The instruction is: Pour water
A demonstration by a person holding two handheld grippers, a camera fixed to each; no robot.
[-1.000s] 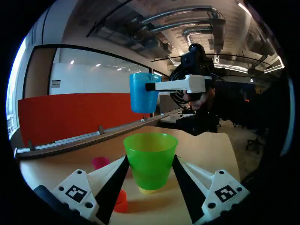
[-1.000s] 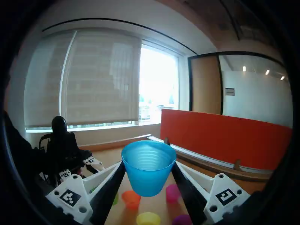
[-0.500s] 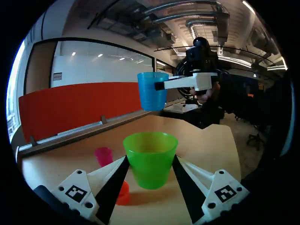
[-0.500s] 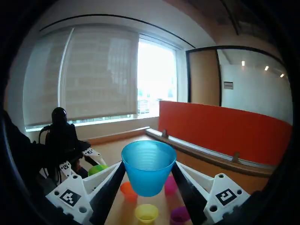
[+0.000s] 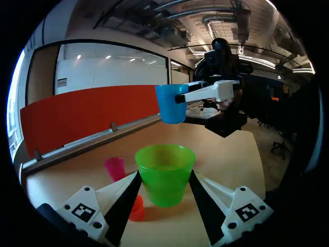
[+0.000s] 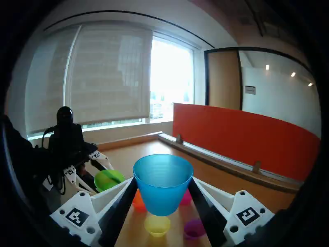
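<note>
My left gripper [image 5: 164, 176] has its jaws pressed on both sides of the green cup [image 5: 165, 187], which it holds upright. Above and beyond the green cup, my right gripper [image 6: 163, 178] clamps the blue cup [image 6: 163, 193], also upright. I judge I'm lining up; next, blue's rim goes over the green cup, then tips.

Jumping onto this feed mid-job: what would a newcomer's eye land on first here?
The bright green cup clamped in the left gripper sits front and centre in the left gripper view, over the wooden table. Beyond it, the right gripper holds a blue cup in the air, with small coloured cups on the table below. A long red partition runs along the table's edge.
</note>
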